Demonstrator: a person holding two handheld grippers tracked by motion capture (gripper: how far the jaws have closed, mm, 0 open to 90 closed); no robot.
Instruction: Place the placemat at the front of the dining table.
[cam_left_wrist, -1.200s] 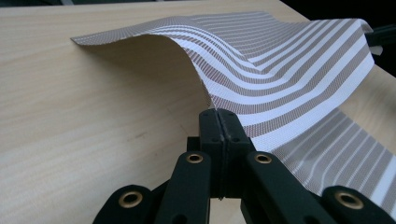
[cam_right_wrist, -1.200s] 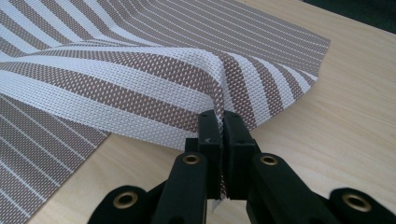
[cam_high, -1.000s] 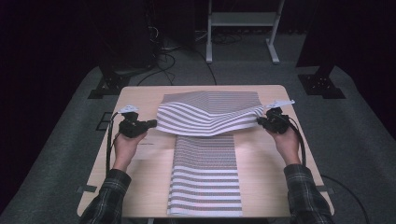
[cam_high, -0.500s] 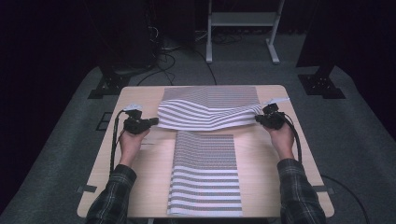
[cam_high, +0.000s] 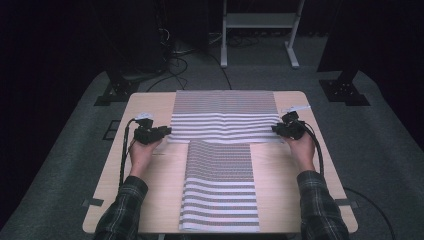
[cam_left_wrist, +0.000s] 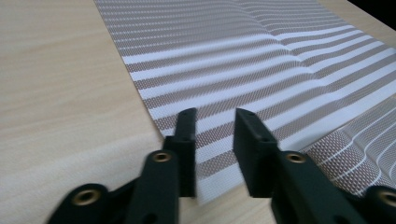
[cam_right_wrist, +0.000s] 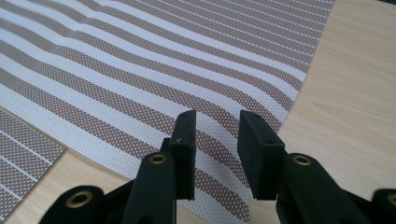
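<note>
We see a light wooden desk (cam_high: 150, 170) with rounded corners standing on grey carpet. Two striped woven mats lie directly on it: the far mat (cam_high: 225, 116) runs crosswise, and the near mat (cam_high: 220, 190) runs lengthwise, reaching the desk's front edge

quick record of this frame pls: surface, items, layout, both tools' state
surface: light wooden table
items: two striped woven placemats
far placemat: lies crosswise, near edge slightly rippled
near placemat: lies lengthwise, far end tucked under the far one
left tool: at the far placemat's left near corner, jaws just opened, mat edge lies between them, not pinched
right tool: at its right near corner, jaws just opened, mat edge lies between them, not pinched
</note>
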